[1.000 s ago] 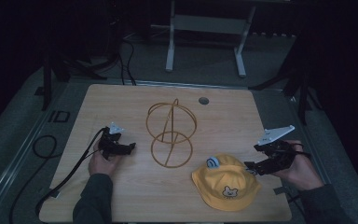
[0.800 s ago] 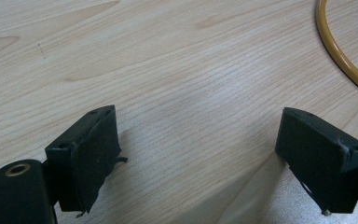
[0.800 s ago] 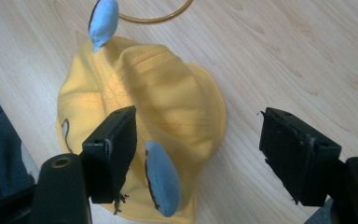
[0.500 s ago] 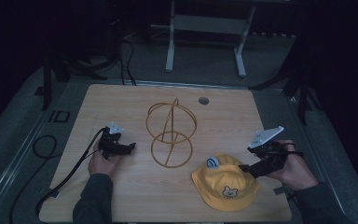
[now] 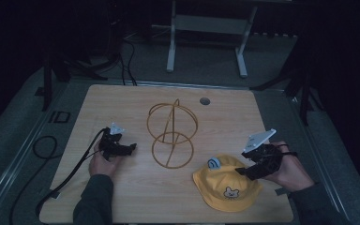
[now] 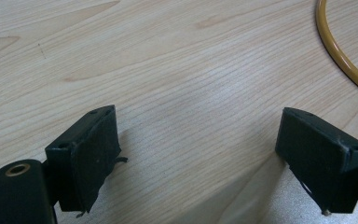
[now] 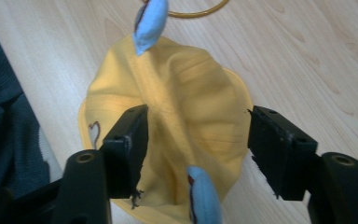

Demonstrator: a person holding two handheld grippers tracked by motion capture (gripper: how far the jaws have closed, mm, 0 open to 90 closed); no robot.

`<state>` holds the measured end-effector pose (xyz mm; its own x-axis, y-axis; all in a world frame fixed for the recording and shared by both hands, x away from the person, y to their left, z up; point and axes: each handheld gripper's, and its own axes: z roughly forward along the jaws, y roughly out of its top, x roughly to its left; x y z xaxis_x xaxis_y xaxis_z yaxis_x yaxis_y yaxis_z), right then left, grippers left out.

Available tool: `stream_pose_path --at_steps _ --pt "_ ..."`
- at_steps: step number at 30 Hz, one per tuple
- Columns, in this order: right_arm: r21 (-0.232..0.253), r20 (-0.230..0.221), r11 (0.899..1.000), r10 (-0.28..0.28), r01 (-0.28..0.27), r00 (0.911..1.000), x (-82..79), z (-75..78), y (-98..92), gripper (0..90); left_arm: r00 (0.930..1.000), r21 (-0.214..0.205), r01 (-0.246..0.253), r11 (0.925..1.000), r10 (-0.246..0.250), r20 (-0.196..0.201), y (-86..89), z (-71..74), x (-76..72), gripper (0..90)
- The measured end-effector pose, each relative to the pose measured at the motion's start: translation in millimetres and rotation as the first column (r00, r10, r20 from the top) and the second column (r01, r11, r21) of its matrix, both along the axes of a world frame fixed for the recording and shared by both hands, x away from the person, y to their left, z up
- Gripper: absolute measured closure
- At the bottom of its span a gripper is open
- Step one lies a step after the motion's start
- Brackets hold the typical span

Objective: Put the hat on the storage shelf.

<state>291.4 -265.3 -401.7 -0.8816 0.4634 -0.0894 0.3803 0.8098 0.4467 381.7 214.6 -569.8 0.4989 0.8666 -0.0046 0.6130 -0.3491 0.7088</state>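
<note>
Room: dark surroundings; grey floor with cables and a white stand base beyond the far edge of the bench (image 5: 122, 108).
Bench, high view: pale wood top with rounded corners; a small round grommet (image 5: 205, 101) near the far edge.
Wire stand, high view: gold wire stand (image 5: 172, 133) upright at mid-bench, made of rings on a slanted stem.
Hat, high view: yellow hat (image 5: 227, 190) with a bear face and small blue ears, lying flat on the bench at the near right, just beside the wire stand's lower ring.
Left hand-held gripper, high view: left hand-held gripper (image 5: 130, 148) held low over the bench left of the wire stand, cable trailing off the near left edge.
Right hand-held gripper, high view: right hand-held gripper (image 5: 243, 171) at the hat's right edge, tips over the brim.
Left gripper view: jaws spread wide over bare wood, nothing between them; an arc of the gold ring at upper right.
Right gripper view: jaws have just been closing but are still apart, astride the hat's crown; pads not pressing the cloth. One blue ear (image 7: 149, 21) at top, another at bottom; a dark sleeve (image 7: 4, 121) at left.
</note>
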Motion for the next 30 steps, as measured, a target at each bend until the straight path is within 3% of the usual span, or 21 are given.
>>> stream_pose_path --at_steps 11,24,26,30 --pt "-0.056 -0.002 0.998 0.038 -0.038 0.9993 -4.5 -2.8 13.4 46.4 1.0000 0.000 0.000 1.0000 0.000 0.000 0.0 0.0 0.0 13.2" --pt "-0.147 -0.052 0.986 0.077 -0.084 0.9957 -1.4 -11.8 29.1 54.2 1.0000 0.000 0.000 1.0000 0.000 0.000 0.0 0.0 0.0 13.2" --pt "-0.174 -0.072 0.980 0.084 -0.096 0.9938 1.0 -15.4 32.4 59.1 1.0000 0.000 0.000 1.0000 0.000 0.000 0.0 0.0 0.0 13.2" --pt "-0.184 -0.105 0.977 0.087 -0.105 0.9907 4.7 -19.3 35.0 63.4 1.0000 0.000 0.000 1.0000 0.000 0.000 0.0 0.0 0.0 13.2"
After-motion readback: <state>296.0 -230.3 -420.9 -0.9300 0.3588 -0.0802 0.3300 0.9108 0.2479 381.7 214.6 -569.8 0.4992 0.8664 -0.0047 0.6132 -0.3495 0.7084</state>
